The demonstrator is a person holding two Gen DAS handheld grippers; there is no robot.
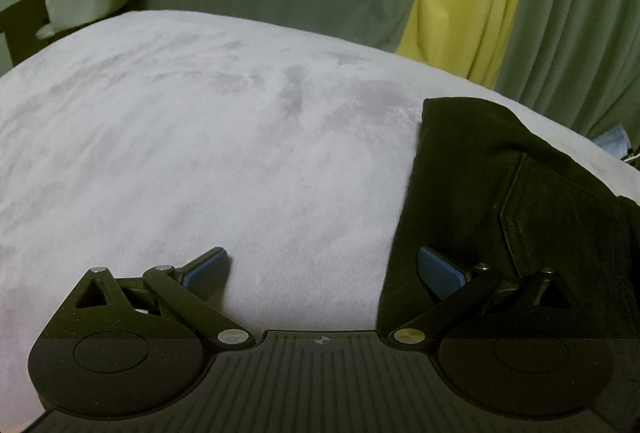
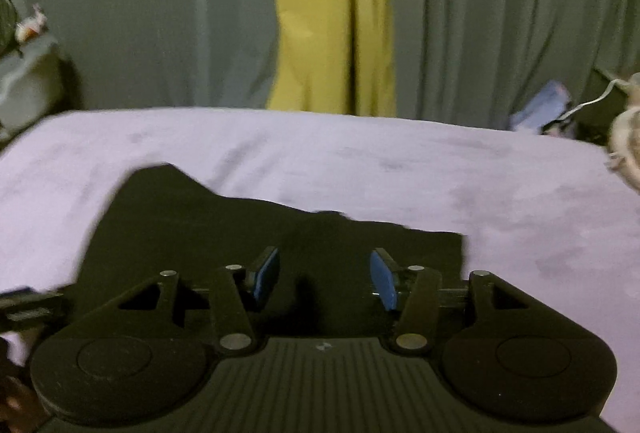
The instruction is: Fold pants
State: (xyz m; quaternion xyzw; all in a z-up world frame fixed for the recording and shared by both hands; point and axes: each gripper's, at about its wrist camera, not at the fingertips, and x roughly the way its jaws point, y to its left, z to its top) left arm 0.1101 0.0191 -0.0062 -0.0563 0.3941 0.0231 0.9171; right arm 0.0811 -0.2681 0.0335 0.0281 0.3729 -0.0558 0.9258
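We read the scene from the left. Left gripper (image 1: pixel 323 275): jaws spread wide, nothing between the pads; bare lavender bedspread (image 1: pixel 168 137) lies under the gap. Its right finger sits over the near left edge of the black pants (image 1: pixel 520 201); we cannot tell whether it touches. The pants lie on the bed to the right of this gripper, already doubled into a compact stack, back pocket stitching facing up.

Right gripper (image 2: pixel 324 279): jaws partly apart, hovering over the near part of the pants (image 2: pixel 240 225). No cloth is visibly pinched; the picture is blurred and dark there.

Judgement: late stage, between folds or at final tidy. The next move calls for each gripper to close on a near edge, through all layers, then lift evenly together so the stack does not slide open.
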